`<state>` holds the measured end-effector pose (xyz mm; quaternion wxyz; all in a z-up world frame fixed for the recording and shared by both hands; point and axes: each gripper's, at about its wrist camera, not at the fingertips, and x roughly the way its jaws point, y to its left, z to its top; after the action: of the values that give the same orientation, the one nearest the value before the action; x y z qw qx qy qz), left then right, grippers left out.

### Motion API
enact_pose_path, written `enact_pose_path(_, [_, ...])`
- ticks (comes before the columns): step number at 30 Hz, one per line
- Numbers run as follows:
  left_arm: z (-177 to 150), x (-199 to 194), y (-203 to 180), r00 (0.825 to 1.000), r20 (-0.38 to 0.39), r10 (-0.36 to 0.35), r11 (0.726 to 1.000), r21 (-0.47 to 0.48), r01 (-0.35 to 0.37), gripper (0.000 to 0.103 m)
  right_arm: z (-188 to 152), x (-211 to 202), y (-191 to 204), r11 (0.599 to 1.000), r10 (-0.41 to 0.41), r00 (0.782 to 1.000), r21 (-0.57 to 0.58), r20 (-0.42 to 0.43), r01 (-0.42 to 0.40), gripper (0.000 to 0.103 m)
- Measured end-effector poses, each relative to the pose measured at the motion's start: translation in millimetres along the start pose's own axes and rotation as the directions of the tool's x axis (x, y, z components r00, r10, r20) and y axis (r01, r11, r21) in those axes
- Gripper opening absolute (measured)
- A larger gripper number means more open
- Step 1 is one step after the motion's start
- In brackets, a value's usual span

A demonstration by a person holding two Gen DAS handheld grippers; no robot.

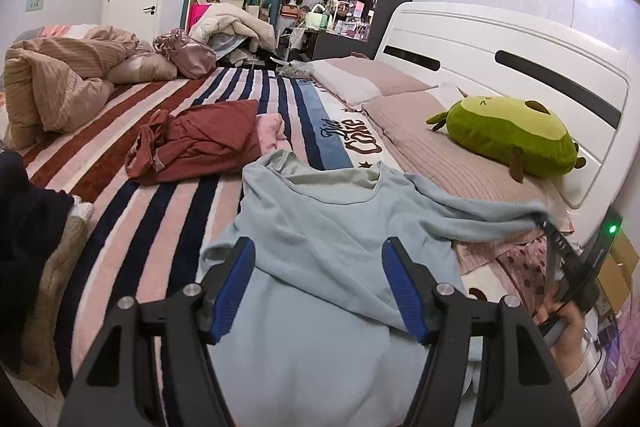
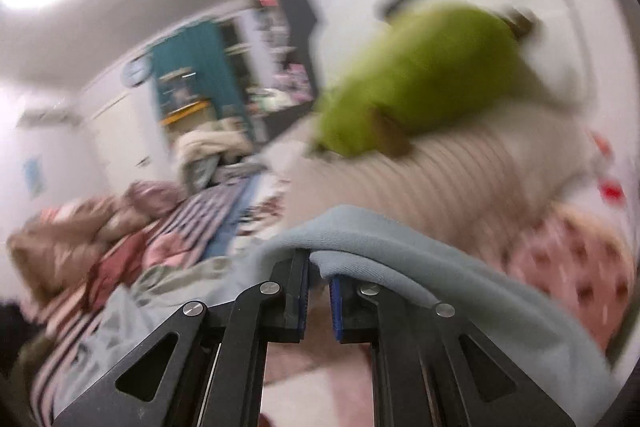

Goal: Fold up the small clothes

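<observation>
1. Shirt (image 1: 320,227), pale blue, lies spread on the striped blanket (image 1: 132,203) at the centre of the left wrist view, neckline toward 12 o'clock, one sleeve drawn out toward 3 o'clock.
2. Right gripper (image 2: 318,267) has its jaws clamped on that sleeve's end; the cloth drapes over both fingers in the blurred right wrist view.
3. Left gripper (image 1: 318,291) hovers above the shirt's body with jaws apart, holding nothing.
4. Judged step: carry the sleeve across the chest. To do it well, keep the sleeve taut and low, lay it flat toward 9 o'clock, and let the left gripper pin the body so it does not drag.
5. Further out: a red garment (image 1: 192,143) lies at 10 o'clock, well apart, and a green plush toy (image 1: 508,135) rests on the pillows at 2 o'clock.
</observation>
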<state>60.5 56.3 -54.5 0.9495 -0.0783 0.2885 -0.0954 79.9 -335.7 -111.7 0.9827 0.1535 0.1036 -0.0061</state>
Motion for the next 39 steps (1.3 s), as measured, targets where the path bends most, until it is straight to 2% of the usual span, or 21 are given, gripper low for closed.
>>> enact_pose_path(2, [-0.9, -2.6, 3.0, 1.000, 0.009, -0.003, 1.000, -0.001, 0.003, 0.062, 11.6, -1.4, 32.4, 0.984, 0.069, 0.998, -0.161, -0.013, -0.070, 0.004])
enact_pose_path(4, [-2.1, -5.7, 6.2, 1.000, 0.018, -0.008, 1.000, -0.007, 0.008, 0.062, 11.0, 1.7, 74.5, 0.918, 0.159, 0.979, -0.345, -0.129, -0.195, 0.004])
enact_pose_path(5, [-2.7, -7.7, 8.4, 1.000, 0.022, -0.011, 1.000, -0.012, 0.012, 0.062, 4.6, 6.2, 94.5, 0.887, 0.191, 0.963, -0.387, -0.193, -0.253, 0.004])
enact_pose_path(8, [-6.4, -14.9, 17.4, 0.999, 0.035, -0.014, 0.999, -0.032, 0.015, 0.062, -23.1, 25.7, 133.4, 0.820, 0.248, 0.877, -0.393, -0.411, -0.416, 0.004])
enact_pose_path(12, [-11.2, -24.0, 32.8, 0.999, 0.043, -0.001, 0.998, -0.056, 0.003, 0.063, -87.4, 64.7, 157.7, 0.792, 0.174, 0.711, -0.332, -0.681, -0.512, 0.004])
enact_pose_path(13, [-12.1, -25.9, 37.4, 0.999, 0.043, 0.002, 0.998, -0.063, 0.000, 0.064, -94.4, 69.0, 159.0, 0.797, 0.160, 0.701, -0.328, -0.695, -0.507, 0.004])
enact_pose_path(15, [-13.1, -29.4, 45.8, 0.999, 0.046, 0.016, 0.997, -0.074, -0.012, 0.065, -95.0, 66.3, 154.5, 0.809, 0.177, 0.706, -0.307, -0.686, -0.501, 0.006])
enact_pose_path(17, [-13.4, -31.2, 50.2, 0.999, 0.048, 0.021, 0.996, -0.082, -0.017, 0.065, -85.6, 59.1, 144.0, 0.829, 0.192, 0.696, -0.265, -0.692, -0.493, 0.022])
enact_pose_path(19, [-13.7, -32.4, 53.8, 0.998, 0.054, 0.018, 0.996, -0.091, -0.013, 0.066, -72.3, 37.2, 122.0, 0.857, 0.235, 0.704, -0.198, -0.670, -0.475, 0.062])
enact_pose_path(22, [-14.8, -32.8, 55.0, 0.998, 0.055, 0.019, 0.996, -0.090, -0.014, 0.066, -51.2, 12.0, 81.9, 0.895, 0.289, 0.721, -0.089, -0.630, -0.436, 0.064])
enact_pose_path(23, [-14.9, -31.8, 54.6, 0.998, 0.054, 0.020, 0.996, -0.087, -0.016, 0.066, -47.0, 4.5, 65.2, 0.915, 0.280, 0.738, -0.063, -0.614, -0.400, 0.065])
enact_pose_path(24, [-14.6, -30.8, 54.0, 0.998, 0.053, 0.020, 0.996, -0.087, -0.015, 0.066, -42.7, -2.7, 42.9, 0.941, 0.254, 0.763, -0.032, -0.594, -0.338, 0.066])
enact_pose_path(26, [-13.0, -28.1, 51.1, 0.999, 0.052, 0.009, 0.996, -0.088, -0.005, 0.066, -39.9, -6.8, 11.2, 0.974, 0.180, 0.792, -0.006, -0.584, -0.226, 0.071])
enact_pose_path(29, [-8.2, -23.7, 41.9, 0.999, 0.051, 0.002, 0.997, -0.078, 0.002, 0.066, -52.2, 3.2, -29.6, 1.000, 0.025, 0.794, 0.002, -0.608, -0.030, 0.072])
enact_pose_path(30, [-7.1, -23.6, 39.1, 0.999, 0.052, 0.000, 0.997, -0.073, 0.004, 0.066, -55.9, 6.5, -34.8, 0.999, 0.049, 0.797, 0.030, -0.603, -0.039, 0.075])
enact_pose_path(32, [-6.0, -23.8, 33.5, 0.999, 0.053, -0.006, 0.998, -0.069, 0.010, 0.066, -55.9, 9.0, -37.1, 0.993, 0.117, 0.826, 0.067, -0.552, -0.095, 0.083])
enact_pose_path(34, [-5.7, -24.0, 28.6, 0.999, 0.052, -0.011, 0.998, -0.068, 0.014, 0.066, -56.6, 23.1, -41.1, 0.971, 0.232, 0.824, 0.175, -0.516, -0.164, 0.084])
enact_pose_path(35, [-5.7, -24.2, 26.9, 0.999, 0.051, -0.009, 0.998, -0.066, 0.013, 0.066, -57.7, 30.4, -42.8, 0.966, 0.240, 0.828, 0.208, -0.507, -0.153, 0.083])
enact_pose_path(36, [-6.3, -25.0, 24.9, 0.999, 0.049, -0.005, 0.998, -0.061, 0.008, 0.066, -55.8, 35.3, -40.1, 0.968, 0.229, 0.840, 0.204, -0.492, -0.144, 0.070])
enact_pose_path(37, [-6.8, -26.3, 23.9, 0.999, 0.048, -0.001, 0.998, -0.057, 0.003, 0.066, -54.4, 37.4, -36.3, 0.976, 0.205, 0.847, 0.173, -0.491, -0.136, 0.035])
enact_pose_path(39, [-7.7, -28.4, 23.7, 0.999, 0.049, 0.008, 0.999, -0.054, -0.005, 0.067, -54.8, 44.3, -25.8, 0.987, 0.158, 0.843, 0.114, -0.514, -0.115, 0.005])
